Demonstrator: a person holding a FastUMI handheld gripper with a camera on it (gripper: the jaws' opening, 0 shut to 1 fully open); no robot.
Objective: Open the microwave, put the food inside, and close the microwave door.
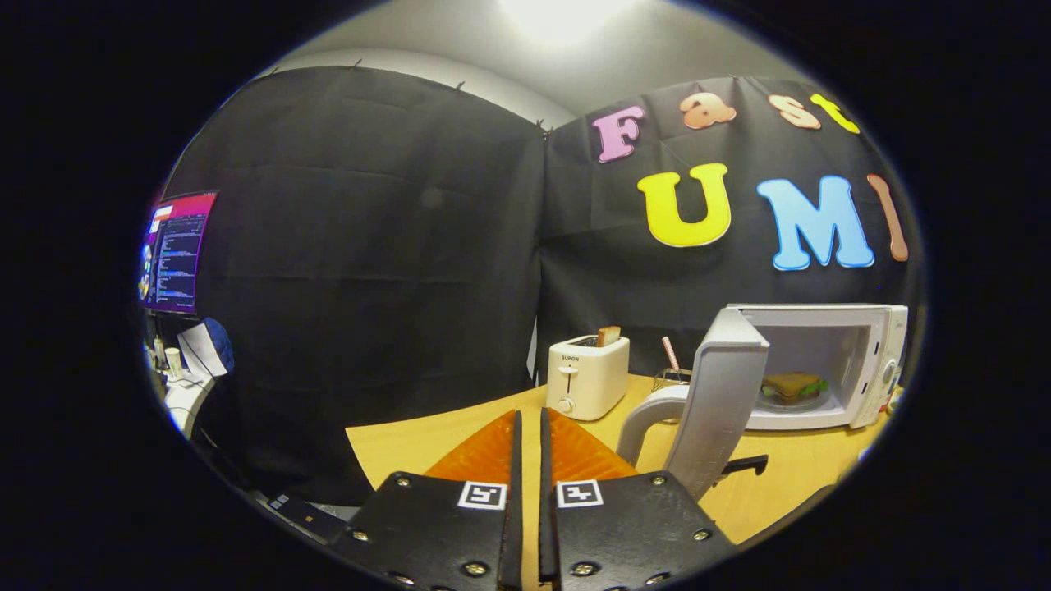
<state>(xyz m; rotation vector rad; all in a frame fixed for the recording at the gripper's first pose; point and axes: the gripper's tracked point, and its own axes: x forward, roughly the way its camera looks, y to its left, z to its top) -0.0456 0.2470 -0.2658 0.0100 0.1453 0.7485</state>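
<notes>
A white microwave (878, 361) stands on the wooden table, to the right of my fingers and beyond them. Its door (718, 394) swings out toward me, open, with a curved white handle (649, 414) on its near edge. Inside, a sandwich (792, 386) lies on a plate in the cavity. My gripper (530, 423) is shut, the two fingers side by side with a thin slit between them and nothing held. The fingertips are left of the door's handle and apart from it.
A white toaster (587, 376) with a slice of bread in its slot stands just beyond my fingertips. A small wire holder with a pink stick (672, 369) is behind the door. The wooden table (394, 447) ends at my left. A monitor (176, 250) and desk clutter are far left.
</notes>
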